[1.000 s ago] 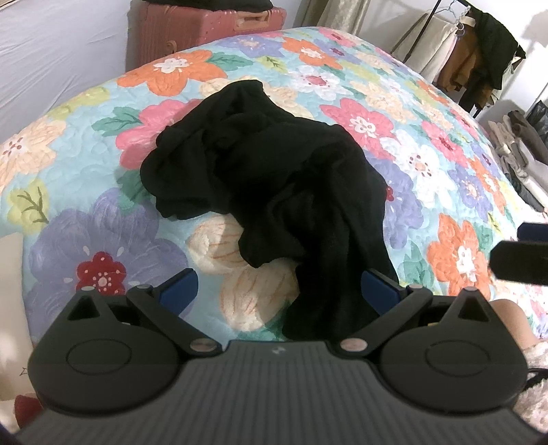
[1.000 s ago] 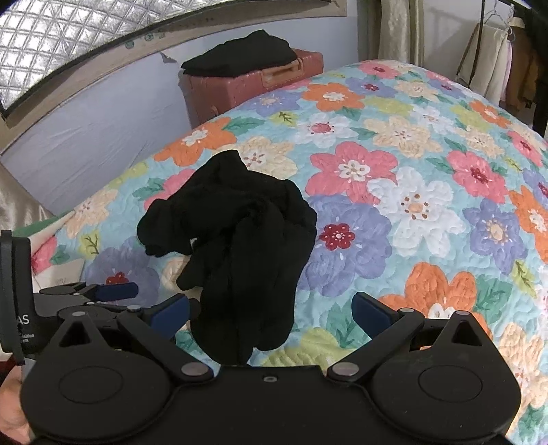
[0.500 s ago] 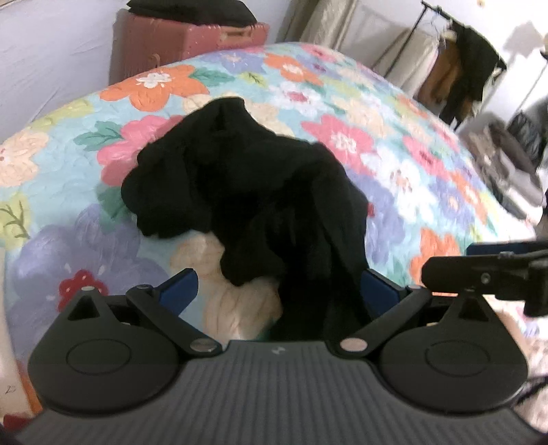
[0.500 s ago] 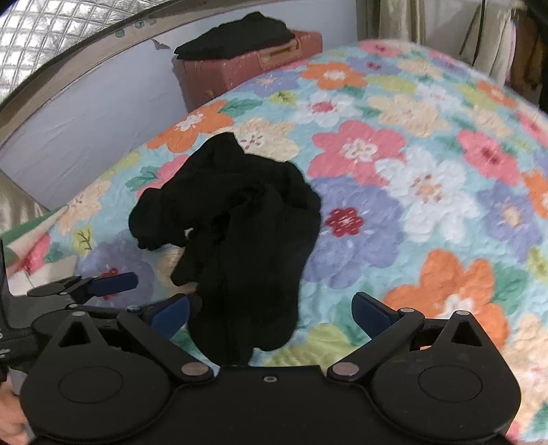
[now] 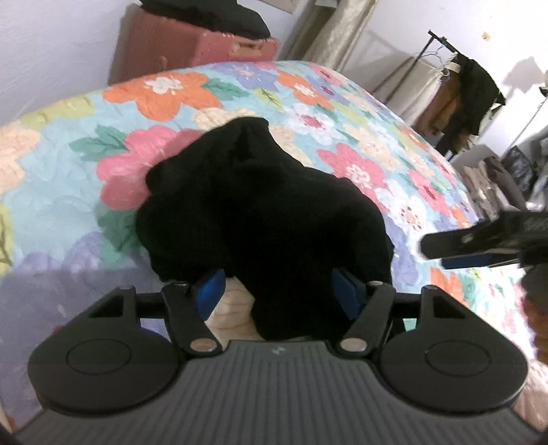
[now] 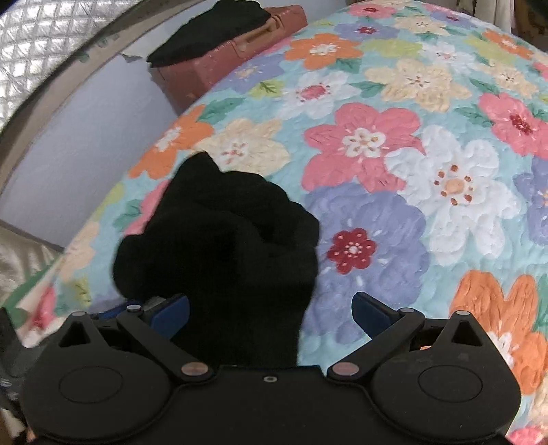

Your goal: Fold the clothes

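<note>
Left wrist: one black garment between closing left hand-held gripper; right hand-held gripper apart.

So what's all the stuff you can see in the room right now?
black garment: one, black, crumpled on the bed, its near end between the left fingers
bedspread: one, flowered in many colours, covers the bed
suitcase: one, reddish-brown, beyond the bed by the wall
folded black clothes: one pile, on the suitcase
clothes rack: one, hung with dark and tan clothes, far right
left gripper: blue fingers have just been closing round the garment
right gripper: blue fingers wide apart
</note>
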`<action>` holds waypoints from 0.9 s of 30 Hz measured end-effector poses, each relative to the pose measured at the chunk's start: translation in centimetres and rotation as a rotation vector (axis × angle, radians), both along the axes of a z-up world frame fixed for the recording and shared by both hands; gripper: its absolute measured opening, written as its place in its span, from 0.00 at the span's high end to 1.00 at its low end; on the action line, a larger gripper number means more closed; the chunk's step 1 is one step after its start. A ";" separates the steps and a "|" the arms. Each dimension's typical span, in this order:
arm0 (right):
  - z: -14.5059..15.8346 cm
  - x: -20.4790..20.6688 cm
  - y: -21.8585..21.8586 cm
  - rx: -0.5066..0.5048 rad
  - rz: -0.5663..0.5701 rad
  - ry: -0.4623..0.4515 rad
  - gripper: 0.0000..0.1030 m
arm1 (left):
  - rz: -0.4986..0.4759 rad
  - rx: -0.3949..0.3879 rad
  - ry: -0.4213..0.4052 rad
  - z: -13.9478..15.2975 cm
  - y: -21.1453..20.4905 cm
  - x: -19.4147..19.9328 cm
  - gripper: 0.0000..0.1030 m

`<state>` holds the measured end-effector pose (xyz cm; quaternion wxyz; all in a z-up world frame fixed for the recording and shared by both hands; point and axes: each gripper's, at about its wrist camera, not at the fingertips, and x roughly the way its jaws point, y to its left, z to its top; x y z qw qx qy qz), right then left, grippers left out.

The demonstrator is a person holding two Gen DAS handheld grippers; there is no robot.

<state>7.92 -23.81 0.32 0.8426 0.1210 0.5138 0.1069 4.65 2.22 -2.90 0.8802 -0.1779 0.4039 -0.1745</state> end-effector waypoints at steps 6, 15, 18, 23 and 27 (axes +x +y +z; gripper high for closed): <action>-2.8 1.2 0.3 0.018 0.037 -0.086 0.00 | 0.014 0.005 -0.008 -0.9 0.6 0.4 0.33; -8.1 3.3 0.7 0.187 0.105 -0.108 0.14 | 0.049 0.080 -0.045 -3.2 -0.6 1.3 0.30; -7.8 3.6 1.3 0.264 0.165 -0.122 0.56 | 0.049 0.029 -0.072 -4.0 -0.7 1.7 0.30; -7.5 1.8 2.3 0.234 0.189 -0.171 0.64 | -0.010 -0.132 -0.071 -5.4 0.0 2.4 0.39; -8.3 2.1 2.4 0.289 0.193 -0.123 0.65 | -0.017 -0.189 -0.056 -6.4 0.2 3.0 0.39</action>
